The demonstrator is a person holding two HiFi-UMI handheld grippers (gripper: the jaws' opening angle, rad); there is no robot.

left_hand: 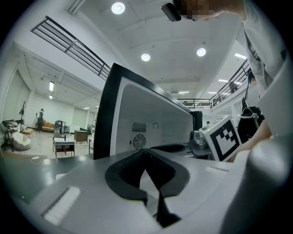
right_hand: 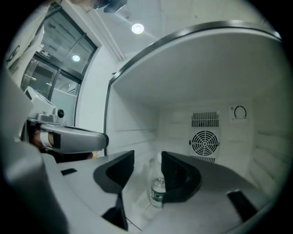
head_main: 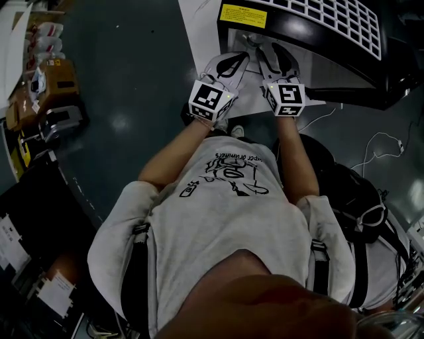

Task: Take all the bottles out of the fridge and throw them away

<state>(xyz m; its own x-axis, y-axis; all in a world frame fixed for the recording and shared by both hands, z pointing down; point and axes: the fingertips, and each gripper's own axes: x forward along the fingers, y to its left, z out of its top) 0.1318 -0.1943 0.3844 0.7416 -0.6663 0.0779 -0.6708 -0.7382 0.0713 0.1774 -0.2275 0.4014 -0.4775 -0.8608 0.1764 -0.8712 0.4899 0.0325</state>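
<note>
A clear bottle [right_hand: 158, 191] with a green label stands upright on the floor of the white fridge [right_hand: 215, 87], in front of the round fan grille. My right gripper [right_hand: 149, 161] reaches into the fridge and is open, with the bottle between its jaws close to the right pad; the left pad stands apart from it. In the head view both grippers are at the mouth of the black fridge [head_main: 301, 33], my left gripper [head_main: 233, 64] beside my right gripper [head_main: 271, 56]. My left gripper [left_hand: 146, 156] is shut with nothing in it, pointing at the fridge [left_hand: 137, 114].
A white wire grid [head_main: 324, 18] lies on the top of the fridge. A black bag [head_main: 358, 192] and a white cable [head_main: 379, 142] lie on the floor at the right. Boxes and clutter [head_main: 50, 86] stand at the left edge.
</note>
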